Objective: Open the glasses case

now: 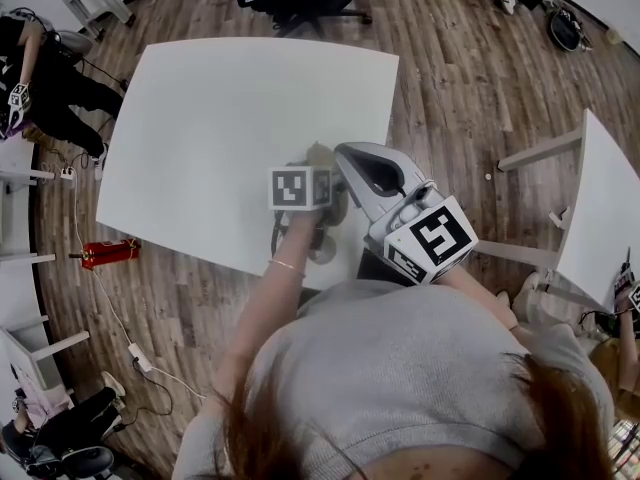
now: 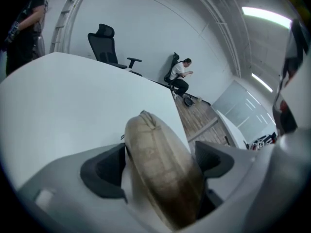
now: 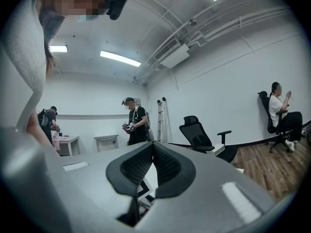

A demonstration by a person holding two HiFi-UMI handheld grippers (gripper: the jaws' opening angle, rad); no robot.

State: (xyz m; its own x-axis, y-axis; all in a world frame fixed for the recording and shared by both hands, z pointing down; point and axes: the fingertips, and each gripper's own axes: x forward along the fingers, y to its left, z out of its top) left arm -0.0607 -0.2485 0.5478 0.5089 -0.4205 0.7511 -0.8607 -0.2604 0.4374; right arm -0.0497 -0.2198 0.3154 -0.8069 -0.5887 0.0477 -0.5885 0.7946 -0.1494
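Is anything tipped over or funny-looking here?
A red fire extinguisher lies on its side on the floor beside the table. The tan glasses case sits tilted on edge between the left gripper's open jaws, not lying flat.

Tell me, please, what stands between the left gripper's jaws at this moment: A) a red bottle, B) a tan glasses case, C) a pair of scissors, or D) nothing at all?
B: in the left gripper view the tan glasses case stands on edge between the jaws of the left gripper, which are spread wide apart.
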